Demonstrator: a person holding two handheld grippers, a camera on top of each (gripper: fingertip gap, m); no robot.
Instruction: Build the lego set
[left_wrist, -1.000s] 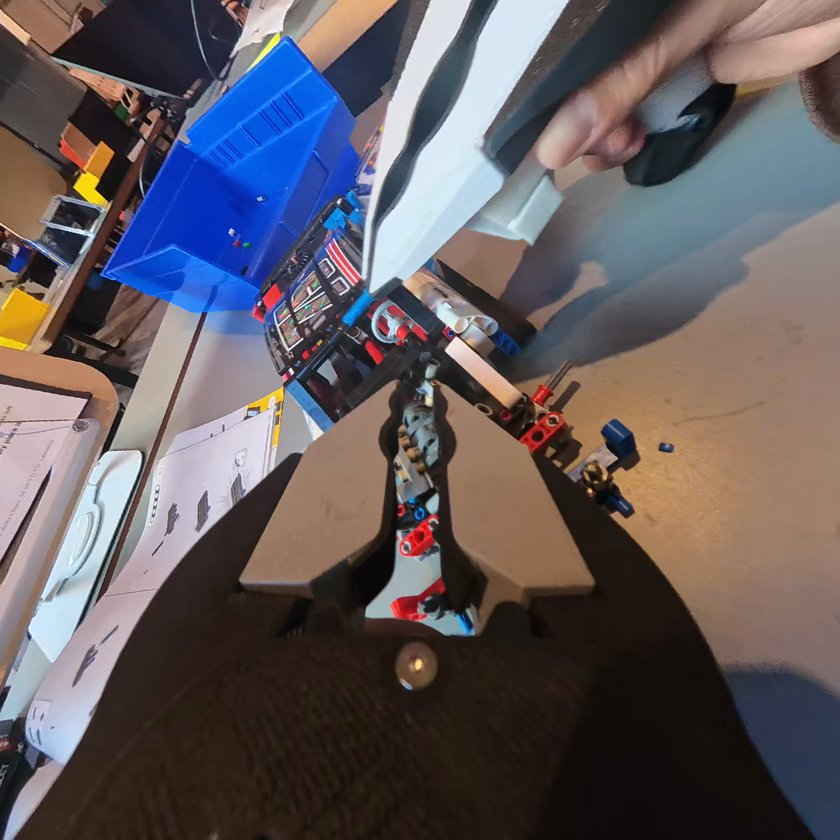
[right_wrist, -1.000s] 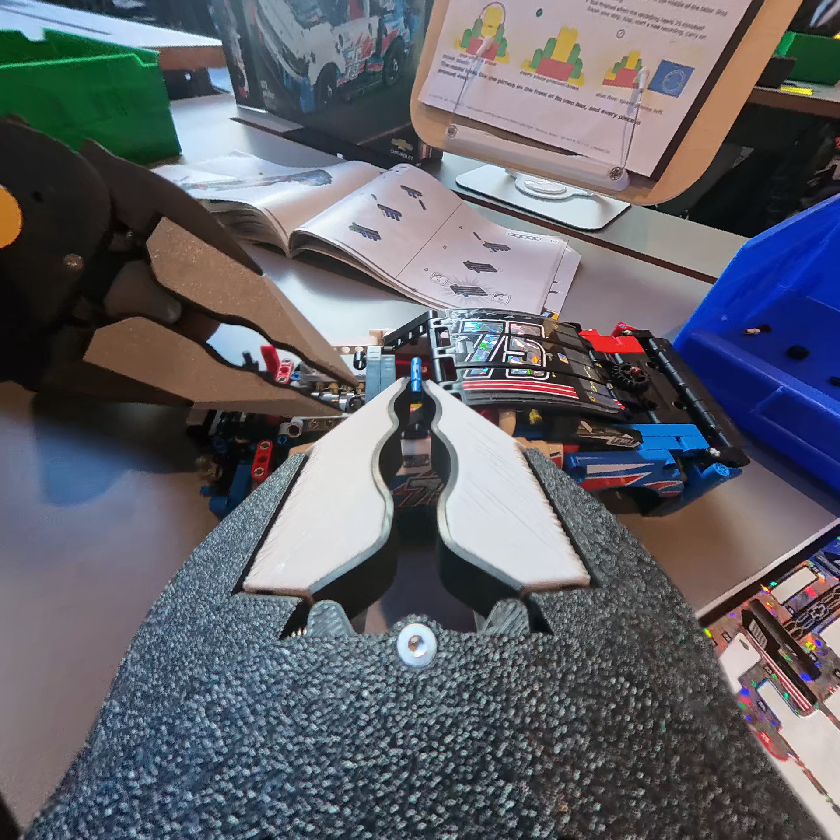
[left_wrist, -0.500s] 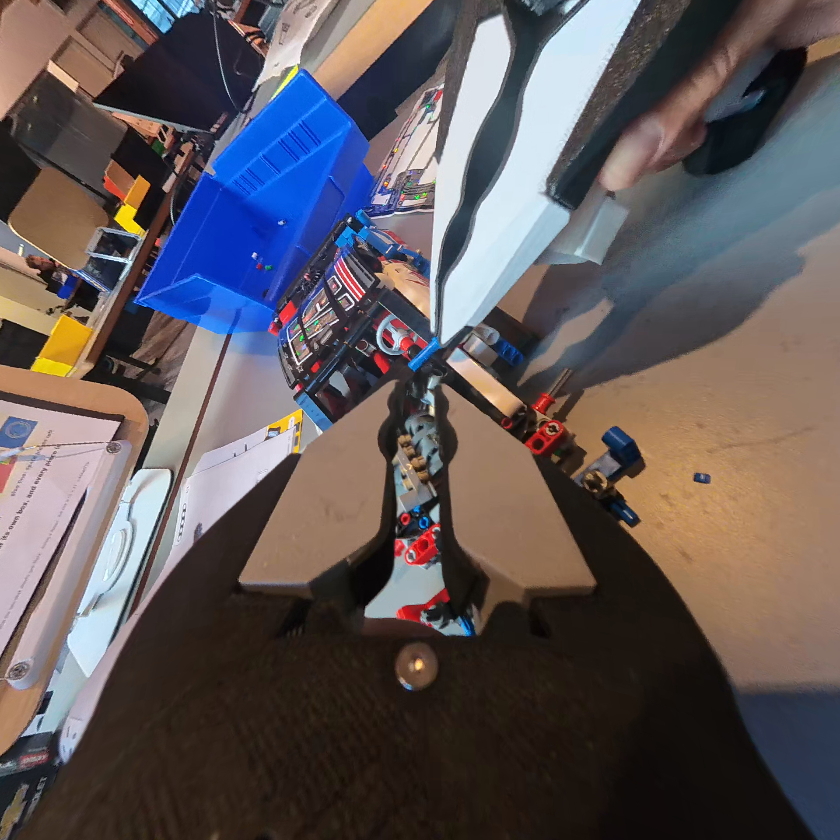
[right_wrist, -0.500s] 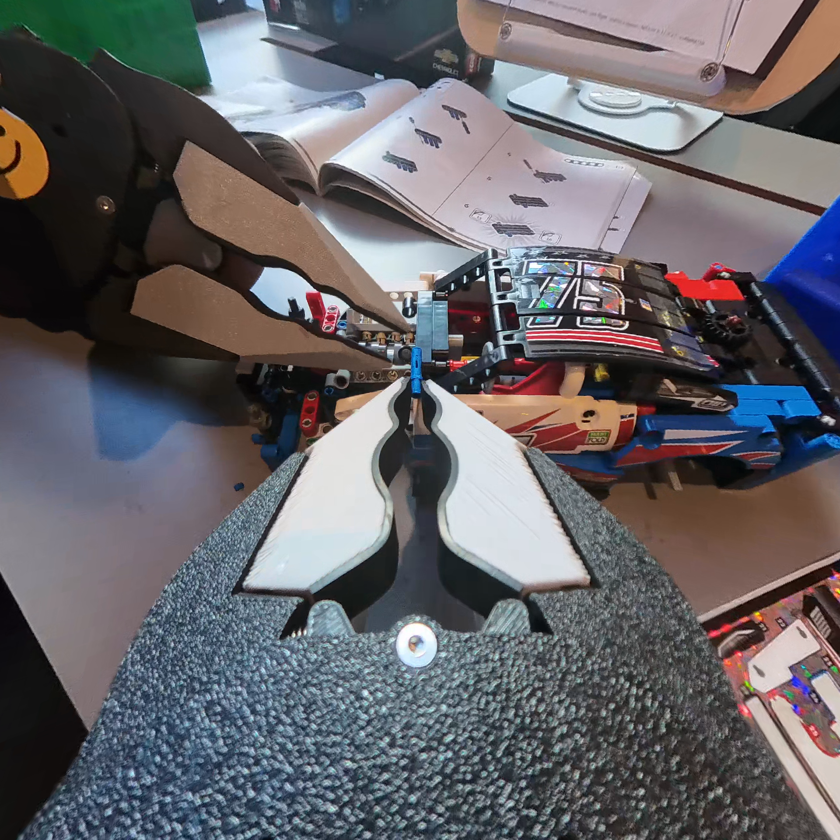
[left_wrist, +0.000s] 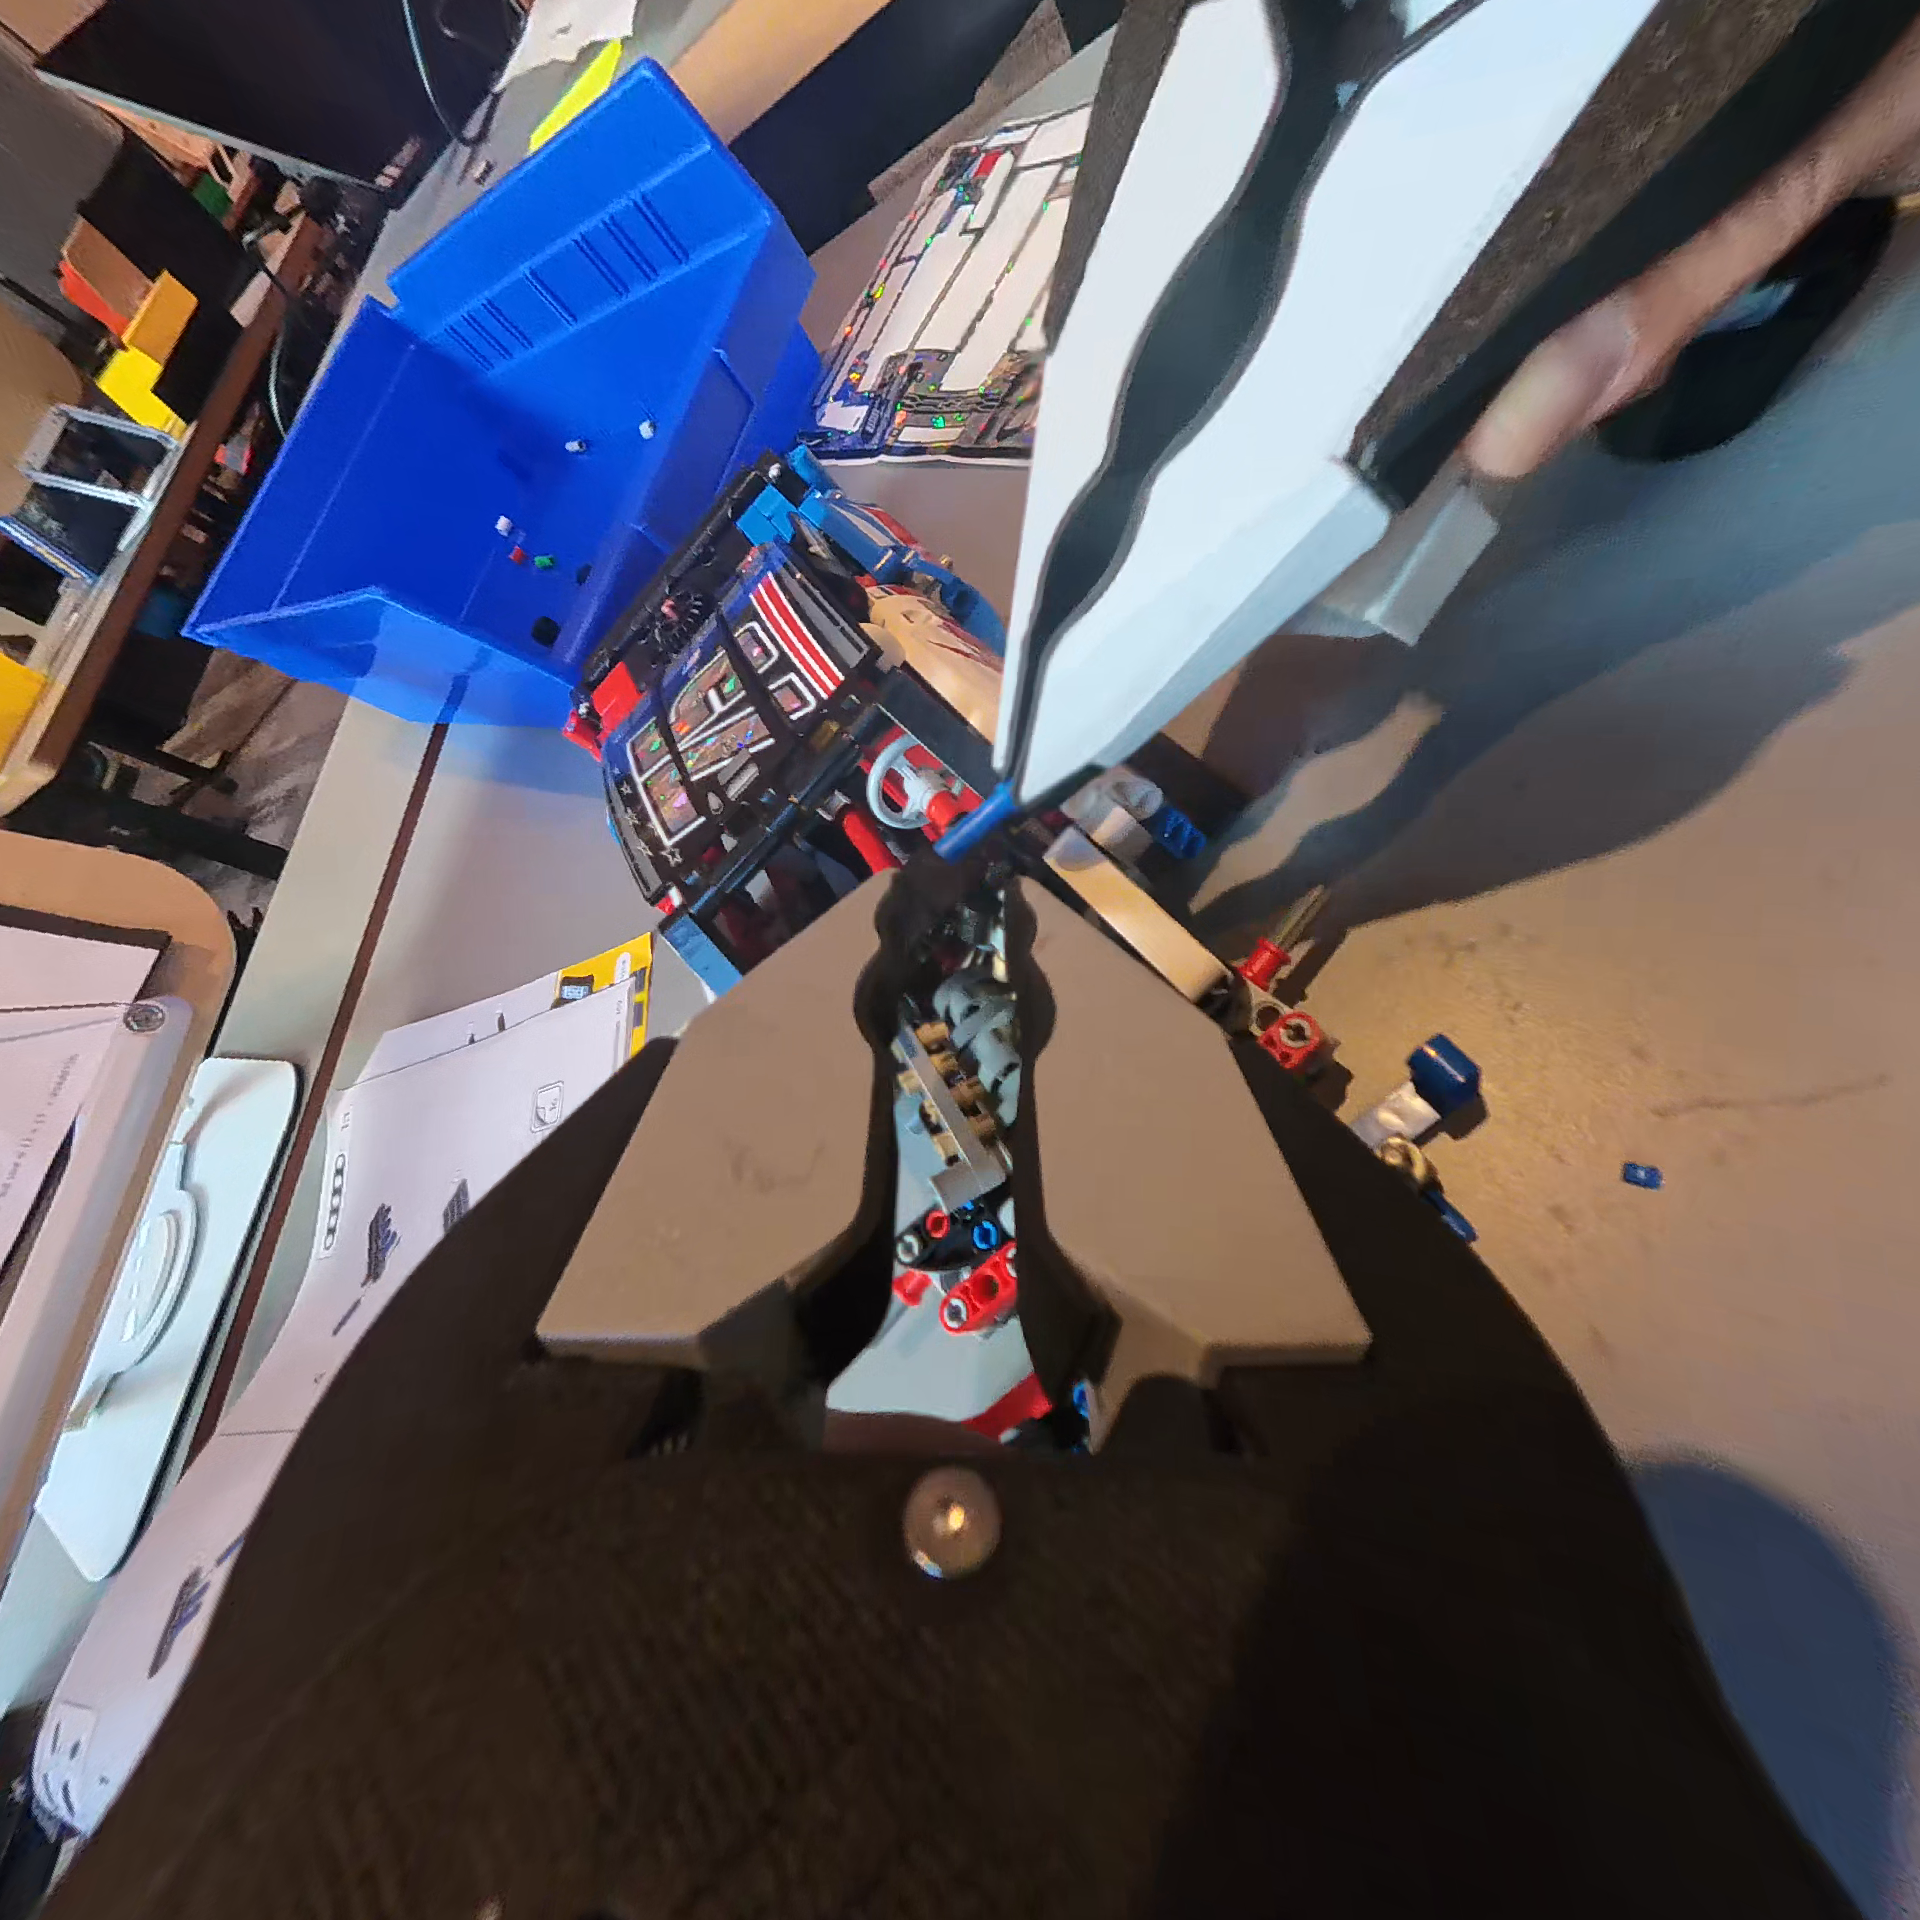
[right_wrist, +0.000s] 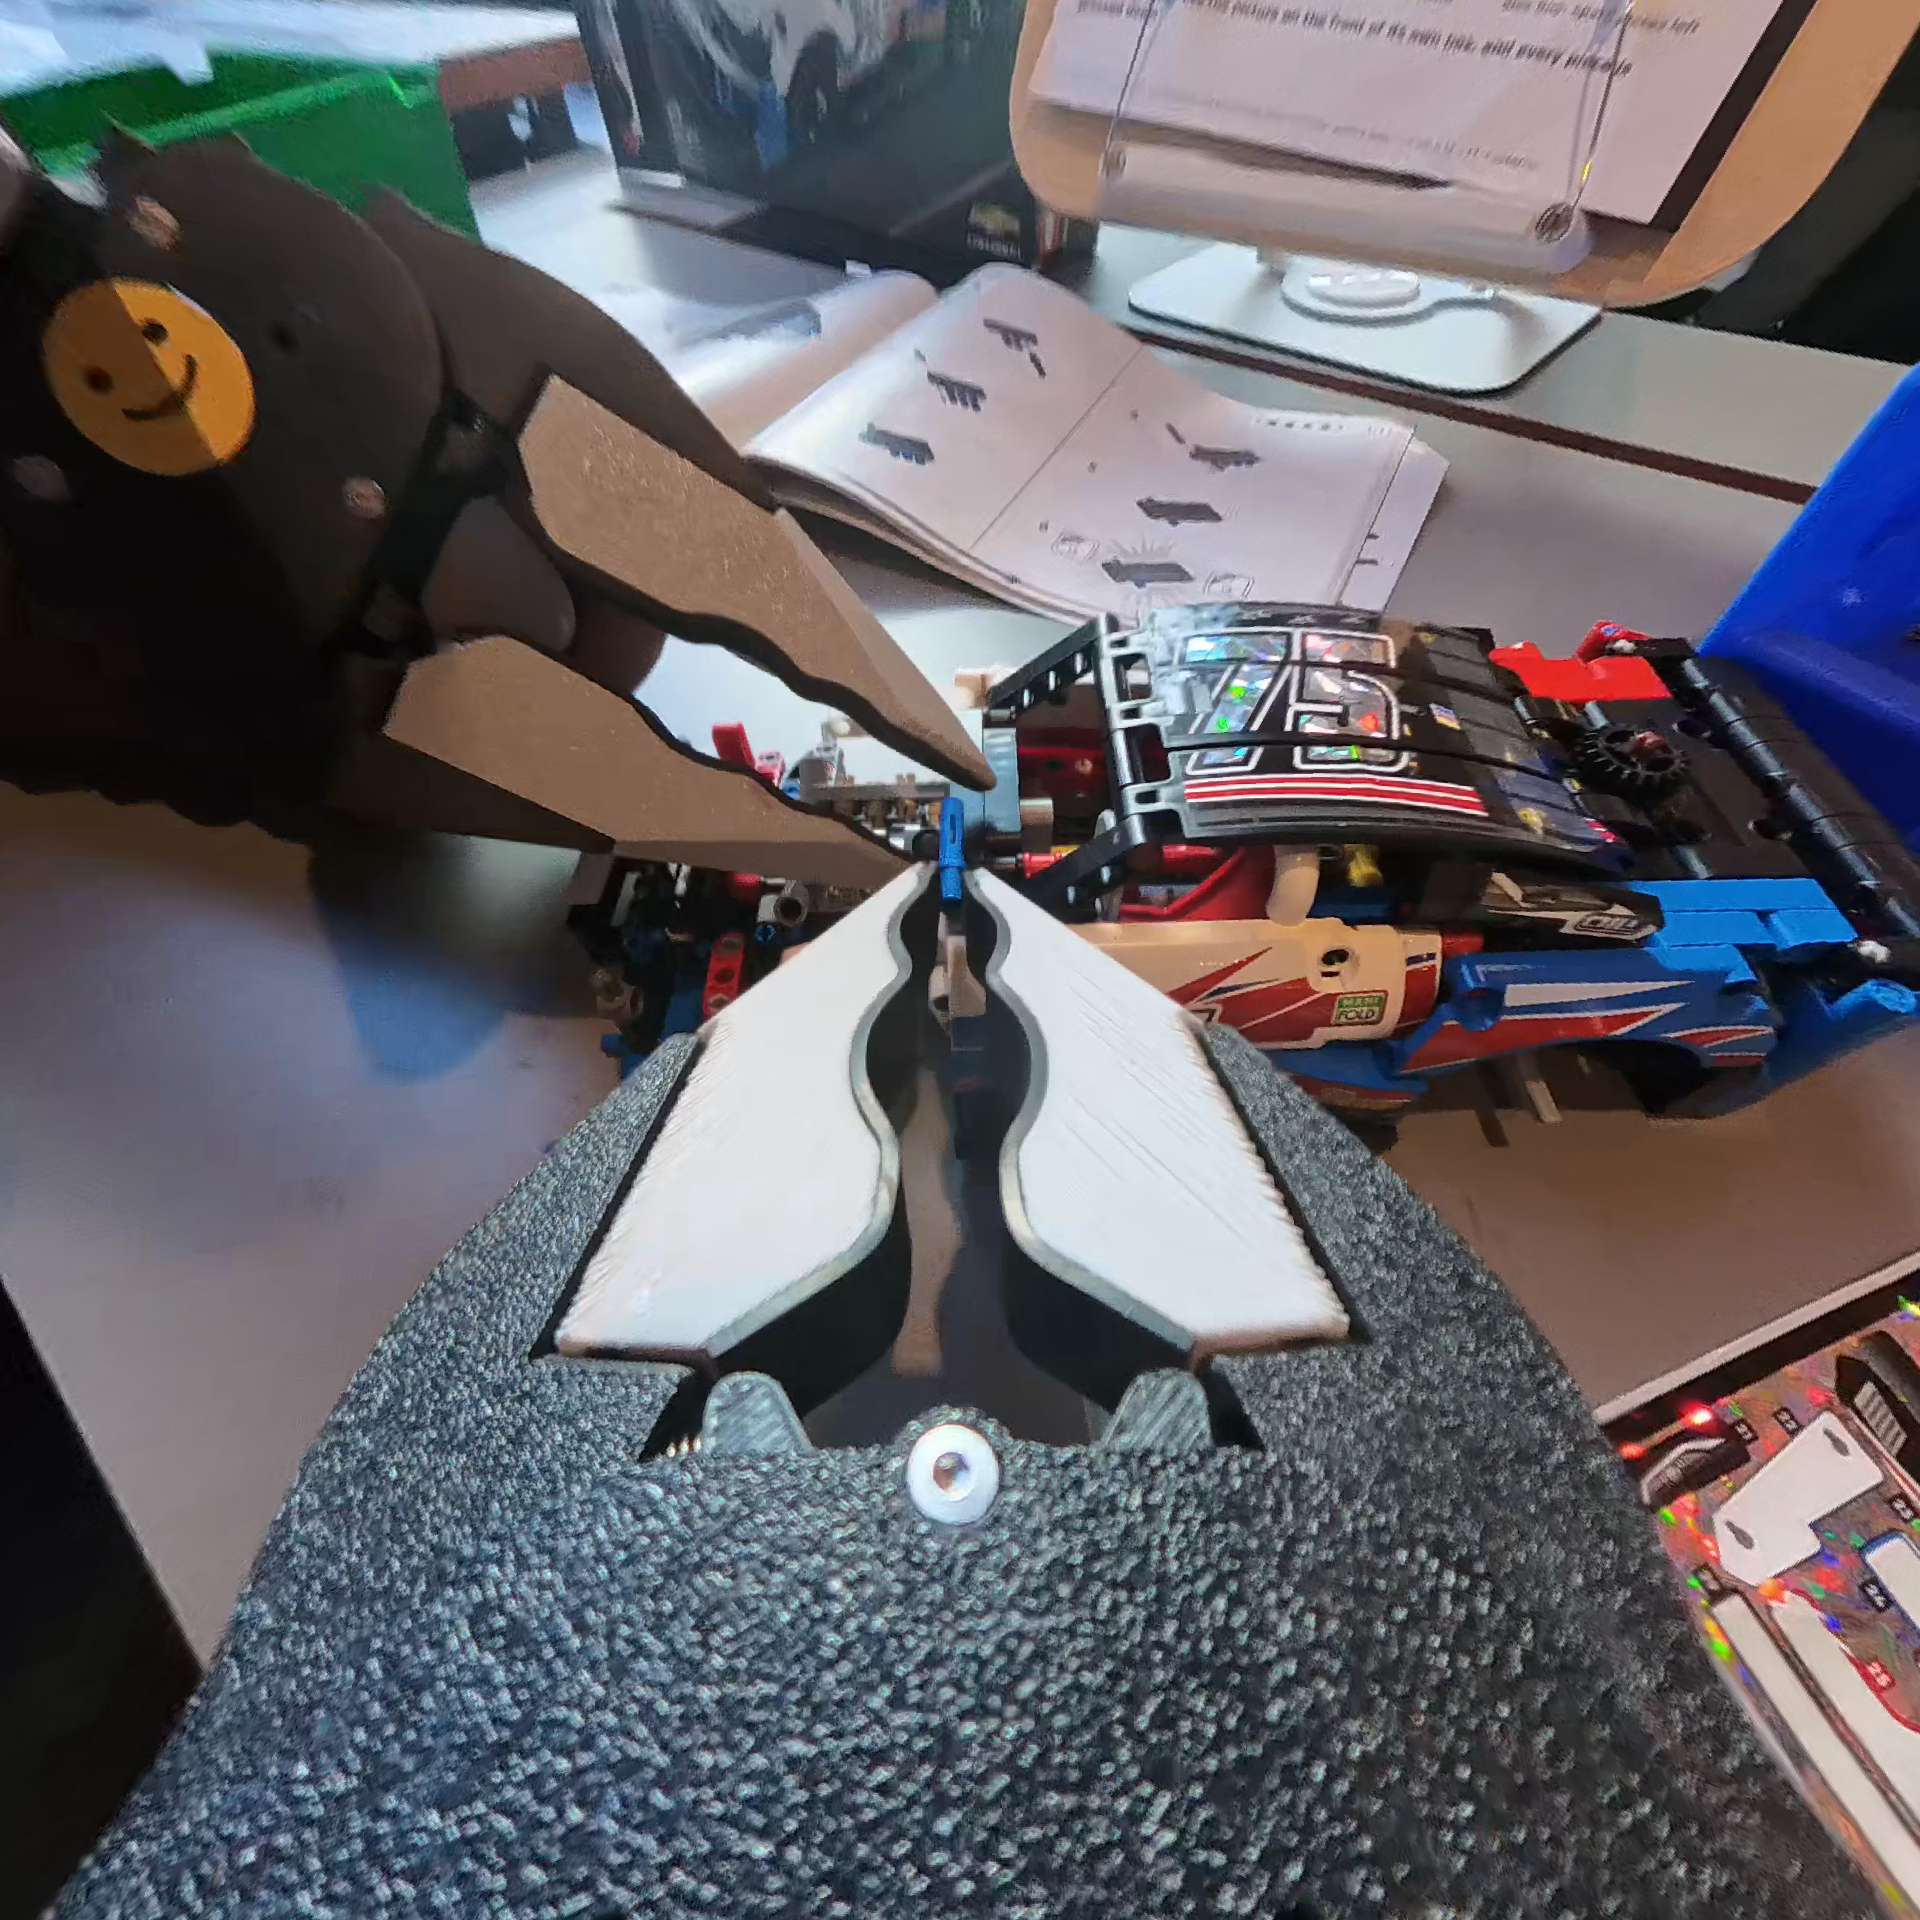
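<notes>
- At mid-frame in the right wrist view, the right gripper (right_wrist: 948, 883) pinches a small blue pin (right_wrist: 950, 844) between its white fingertips, the pin upright and right against the lego car (right_wrist: 1351, 831).
- From the upper left of that view, the left gripper (right_wrist: 935, 821) slants down, its grey fingers clenched on the grey framework at the car's open end.
- Seen in the left wrist view, the left gripper's (left_wrist: 956, 904) tips close over the car's (left_wrist: 748, 727) chassis; the right gripper (left_wrist: 1023, 795) descends from the upper right, a hand (left_wrist: 1621, 343) on its handle.
- Right of the car, a blue bin (right_wrist: 1849, 582) stands close; an open instruction booklet (right_wrist: 1091, 457) lies behind.
- Lower left, the grey table (right_wrist: 260, 1143) lies open to its near edge; loose pieces (left_wrist: 1423, 1091) lie beside the chassis.
</notes>
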